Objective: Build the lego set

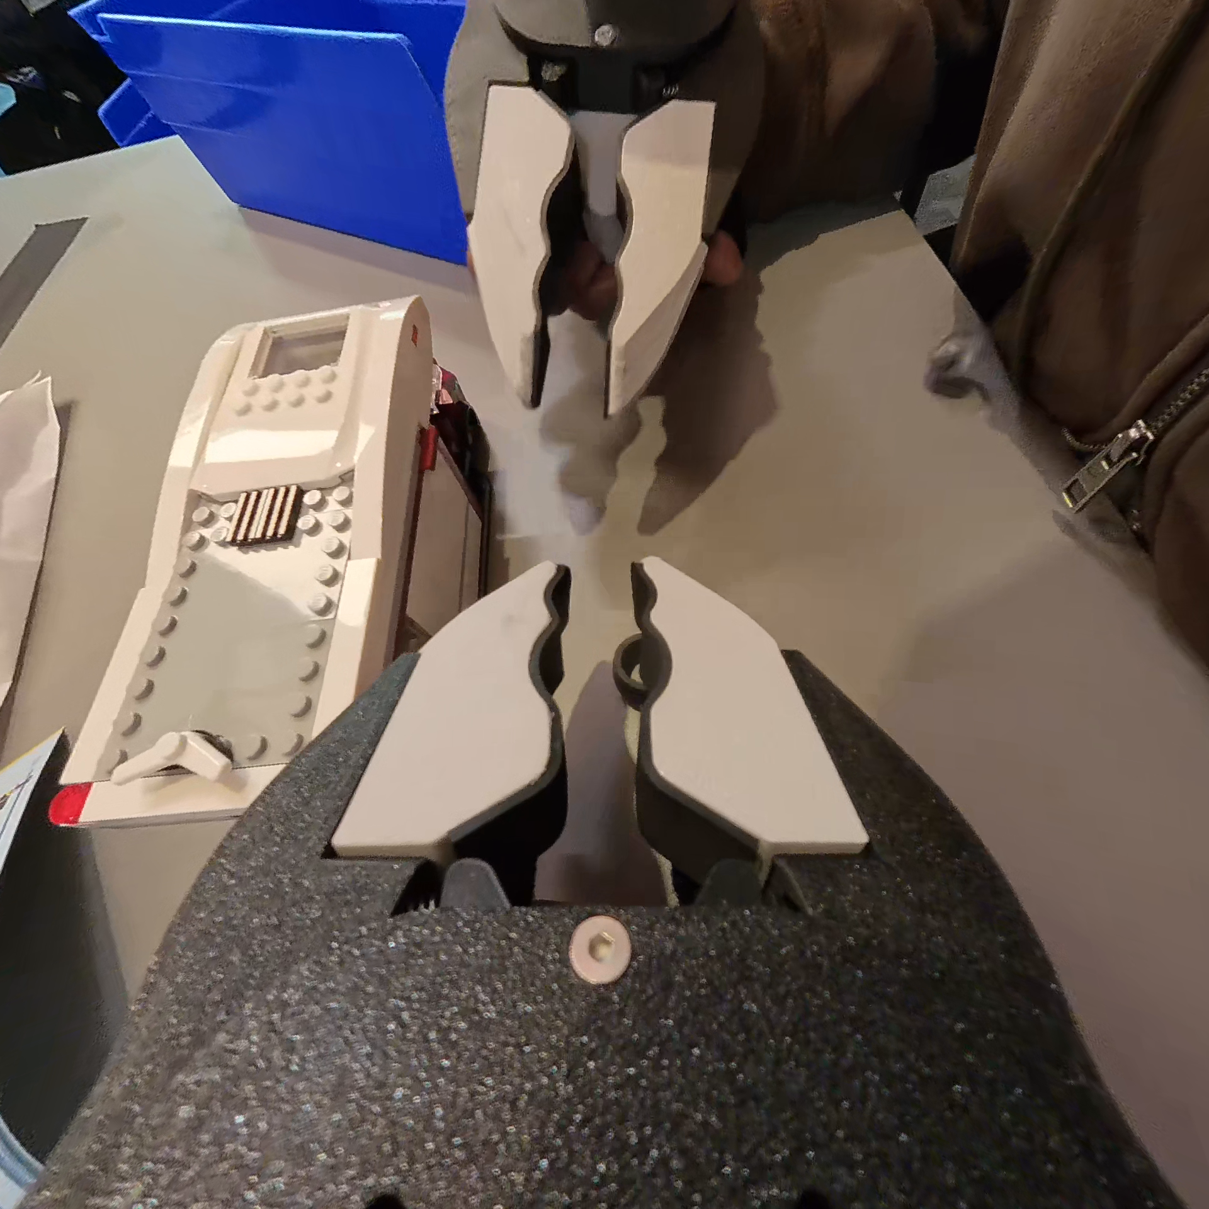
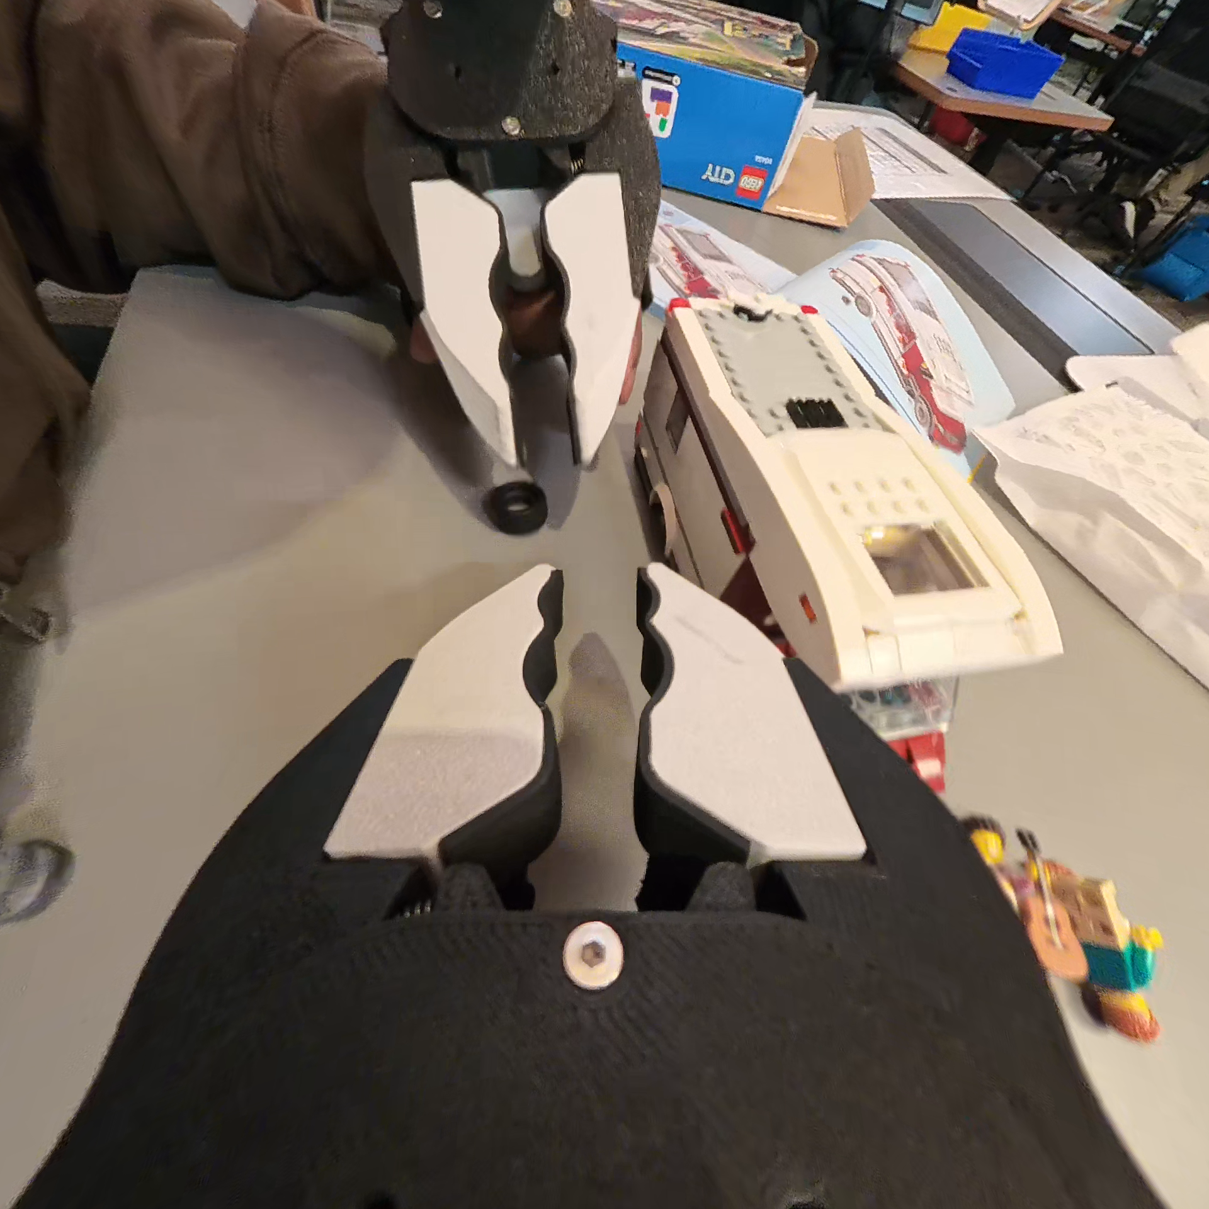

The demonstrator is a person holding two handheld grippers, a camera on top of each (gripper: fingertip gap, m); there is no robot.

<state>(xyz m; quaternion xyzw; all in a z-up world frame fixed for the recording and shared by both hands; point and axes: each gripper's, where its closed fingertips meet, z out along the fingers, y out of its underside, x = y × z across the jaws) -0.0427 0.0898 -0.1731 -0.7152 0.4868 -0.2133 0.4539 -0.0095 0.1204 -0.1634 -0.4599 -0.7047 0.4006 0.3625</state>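
My left gripper point(image 1: 598, 568) is open, low over the grey table point(image 1: 818, 523). A small black tyre point(image 1: 638, 667) shows in the gap by its right finger. In the right wrist view the tyre point(image 2: 517, 507) lies on the table just under the left gripper's point(image 2: 549, 455) tips, and no pad presses on it. My right gripper point(image 2: 600, 570) is open and empty and faces the left one tip to tip; it also shows in the left wrist view point(image 1: 570, 404). A brick-built van point(image 1: 262, 589) with a white roof and dark red body stands beside both grippers point(image 2: 818, 490).
Blue bins point(image 1: 294, 131) stand at the table's far side. An open booklet point(image 2: 916, 314), a blue box point(image 2: 719, 131) and a white paper bag point(image 2: 1112, 471) lie beyond the van. Small toy figures point(image 2: 1079, 935) lie at right. A person's brown jacket point(image 1: 1079, 262) borders the table. Some 5 centimetres of space lies between my two pairs of fingers. From the left gripper's tips to the brick-built van point(image 1: 262, 589) is close to 7 centimetres. It turns up in the right wrist view point(image 2: 776, 372) as well.
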